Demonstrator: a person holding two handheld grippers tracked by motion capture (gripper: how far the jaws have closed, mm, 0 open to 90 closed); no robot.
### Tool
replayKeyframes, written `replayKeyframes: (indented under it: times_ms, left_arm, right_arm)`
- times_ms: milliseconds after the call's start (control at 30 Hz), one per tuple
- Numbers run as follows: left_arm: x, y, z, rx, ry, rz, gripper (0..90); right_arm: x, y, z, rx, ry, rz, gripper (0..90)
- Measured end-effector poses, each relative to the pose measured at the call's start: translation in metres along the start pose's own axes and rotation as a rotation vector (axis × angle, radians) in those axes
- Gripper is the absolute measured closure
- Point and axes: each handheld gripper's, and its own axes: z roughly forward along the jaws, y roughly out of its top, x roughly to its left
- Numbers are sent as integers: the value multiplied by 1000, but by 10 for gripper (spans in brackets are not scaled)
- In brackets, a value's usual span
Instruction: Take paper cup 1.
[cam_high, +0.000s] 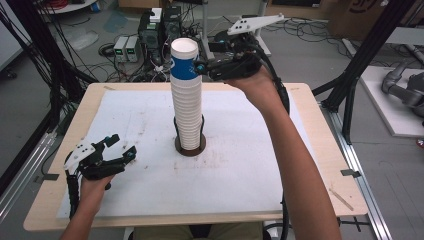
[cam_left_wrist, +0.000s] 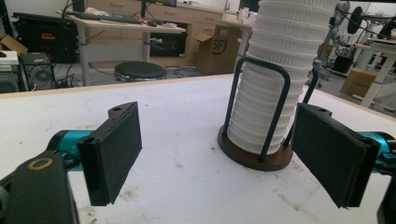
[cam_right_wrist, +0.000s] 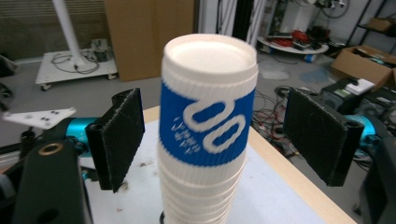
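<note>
A tall stack of upturned white paper cups (cam_high: 188, 115) stands in a holder with a round brown base (cam_high: 190, 149) and black wire loops (cam_left_wrist: 261, 65) at the middle of the table. The top cup (cam_high: 184, 62) bears a blue band with a white logo. My right gripper (cam_high: 205, 67) is held high, level with that cup and just right of it. In the right gripper view the top cup (cam_right_wrist: 205, 121) sits in line with the gap of the right gripper (cam_right_wrist: 212, 100), whose pads stand apart from it on both sides. My left gripper (cam_high: 124, 146) rests low at the front left, open and empty, facing the stack (cam_left_wrist: 273, 88).
A white mat (cam_high: 240, 165) covers the wooden table (cam_high: 310, 110). Beyond the far edge the floor holds electronics boxes (cam_high: 127, 47) and cables. Black frame posts (cam_high: 350, 85) stand at the right and left of the table.
</note>
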Motion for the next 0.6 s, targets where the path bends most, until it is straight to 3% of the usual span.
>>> replayKeyframes:
  times_ms: [433,600]
  left_arm:
    - [1,0,0,-5,-11,-13,164]
    - [0,0,1,0,-21,-13,165]
  right_arm:
    - [-3,11,37,49,39,49,200]
    - [-2,12,45,51,31,42,204]
